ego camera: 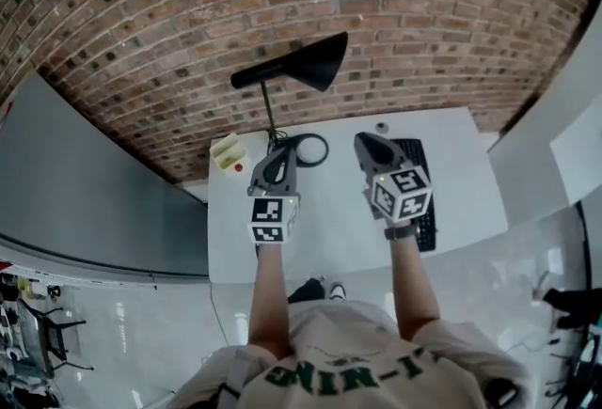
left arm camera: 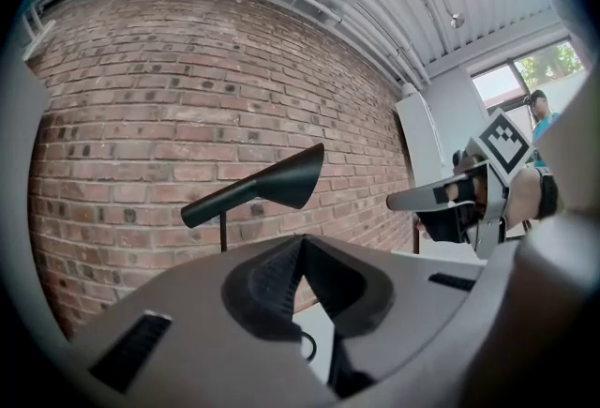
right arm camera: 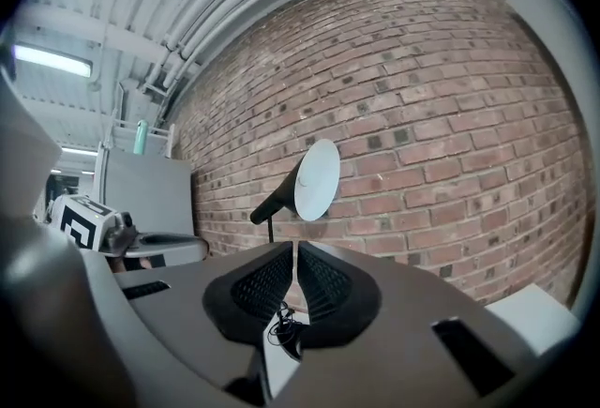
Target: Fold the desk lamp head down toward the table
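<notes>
Your left gripper [ego camera: 280, 153] & right gripper [ego camera: 369, 144] are both clenched, empty. Lamp head [ego camera: 301, 64] sits raised on its stem at the table [ego camera: 461, 172] back, by the brick wall. Push w/ closed tips off-centre & they may slip off, or the whole lamp tips.

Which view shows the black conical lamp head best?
Left gripper view: the black conical lamp head sits in full side profile. The right gripper view shows its pale open mouth; the head view shows it from above.
</notes>
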The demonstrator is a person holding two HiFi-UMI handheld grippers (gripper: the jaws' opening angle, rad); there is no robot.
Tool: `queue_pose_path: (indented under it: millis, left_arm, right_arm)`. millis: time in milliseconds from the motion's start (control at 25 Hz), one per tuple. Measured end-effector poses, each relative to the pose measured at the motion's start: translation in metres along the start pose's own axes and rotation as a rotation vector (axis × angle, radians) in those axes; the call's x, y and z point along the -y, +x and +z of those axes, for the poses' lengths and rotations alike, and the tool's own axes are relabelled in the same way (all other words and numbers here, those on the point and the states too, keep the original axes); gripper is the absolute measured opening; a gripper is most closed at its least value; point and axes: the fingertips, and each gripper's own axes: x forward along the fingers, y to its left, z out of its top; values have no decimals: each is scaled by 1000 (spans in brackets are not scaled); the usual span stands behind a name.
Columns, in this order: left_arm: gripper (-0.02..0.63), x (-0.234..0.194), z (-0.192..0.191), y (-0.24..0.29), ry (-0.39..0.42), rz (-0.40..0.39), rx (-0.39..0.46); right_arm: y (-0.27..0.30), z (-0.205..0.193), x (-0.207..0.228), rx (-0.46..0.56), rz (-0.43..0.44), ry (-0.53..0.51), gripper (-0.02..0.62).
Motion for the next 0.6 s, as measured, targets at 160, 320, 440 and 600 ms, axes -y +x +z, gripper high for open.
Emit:
queue_pose_path:
  millis: [160,320,440,600]
  left_arm:
    - [0,3,0,24,-21,-82,-26]
    - [0,8,7,42,-17,-152,-20]
    - [0,5,13,51,5,-181,-8]
    - [0,-2,18,65,40,-203,-10]
  right_arm:
    - [10,28,16,12,21,-56,22]
    - [25,62,27,34,53,-126,57]
    - [36,81,18,17,138,-187,82]
    - [47,93,7,-25,239,-240,123]
